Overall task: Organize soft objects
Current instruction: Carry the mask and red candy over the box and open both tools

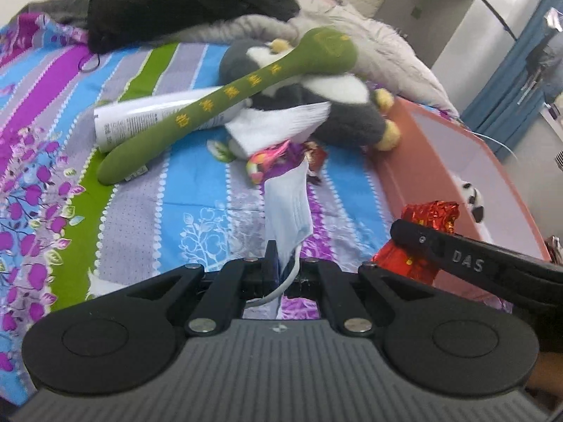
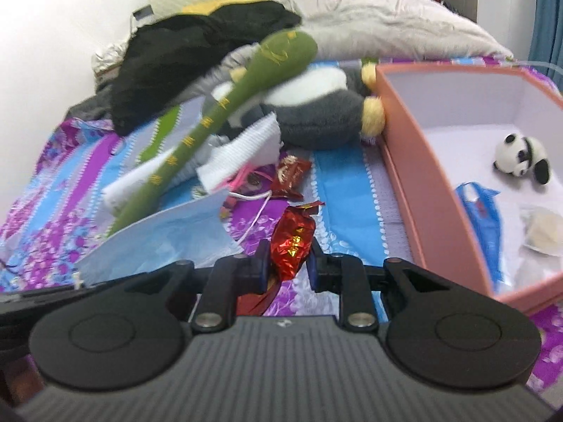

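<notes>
My left gripper is shut on the lower edge of a pale blue face mask, which hangs lifted off the striped bedsheet. My right gripper is shut on a red foil packet, held above the sheet. In the left wrist view that packet and a right finger sit beside the pink box. The mask lies left of the right gripper. Behind them, a green plush club leans across a grey-and-white plush penguin.
The pink box holds a small panda toy, a blue bag and a pale pouch. A white tube, white sock, brown wrapper and pink string lie mid-bed. Black clothing and a grey blanket are piled behind.
</notes>
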### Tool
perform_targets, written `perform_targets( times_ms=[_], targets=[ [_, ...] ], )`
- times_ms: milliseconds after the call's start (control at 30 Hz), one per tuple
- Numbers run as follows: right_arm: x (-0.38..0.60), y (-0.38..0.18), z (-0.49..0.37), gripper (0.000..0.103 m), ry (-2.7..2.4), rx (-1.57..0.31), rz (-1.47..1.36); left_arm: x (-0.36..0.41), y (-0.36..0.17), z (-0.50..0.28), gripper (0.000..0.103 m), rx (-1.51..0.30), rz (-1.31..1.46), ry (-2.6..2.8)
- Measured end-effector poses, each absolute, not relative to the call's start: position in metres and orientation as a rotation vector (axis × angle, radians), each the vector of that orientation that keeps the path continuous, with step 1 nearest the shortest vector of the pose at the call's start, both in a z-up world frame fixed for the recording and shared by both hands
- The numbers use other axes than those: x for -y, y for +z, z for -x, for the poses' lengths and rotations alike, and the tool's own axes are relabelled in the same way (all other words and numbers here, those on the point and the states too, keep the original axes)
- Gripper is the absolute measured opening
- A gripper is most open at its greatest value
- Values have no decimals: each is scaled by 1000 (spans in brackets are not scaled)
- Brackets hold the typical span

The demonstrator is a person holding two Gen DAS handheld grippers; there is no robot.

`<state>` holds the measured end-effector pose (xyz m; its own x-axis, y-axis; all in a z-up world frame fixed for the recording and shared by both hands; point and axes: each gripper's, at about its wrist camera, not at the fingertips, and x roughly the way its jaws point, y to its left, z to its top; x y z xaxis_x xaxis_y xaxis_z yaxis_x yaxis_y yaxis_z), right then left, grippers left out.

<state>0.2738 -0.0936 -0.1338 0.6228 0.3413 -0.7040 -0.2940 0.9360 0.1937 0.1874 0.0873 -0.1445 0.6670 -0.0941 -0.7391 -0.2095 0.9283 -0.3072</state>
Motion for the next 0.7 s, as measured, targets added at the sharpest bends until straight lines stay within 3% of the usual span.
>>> perform_targets(
  times_ms=[700],
  targets=[
    [142,-41,-179,25,361,-678,-40,-26,-46,-119,3,-696,302,-74]
  ],
)
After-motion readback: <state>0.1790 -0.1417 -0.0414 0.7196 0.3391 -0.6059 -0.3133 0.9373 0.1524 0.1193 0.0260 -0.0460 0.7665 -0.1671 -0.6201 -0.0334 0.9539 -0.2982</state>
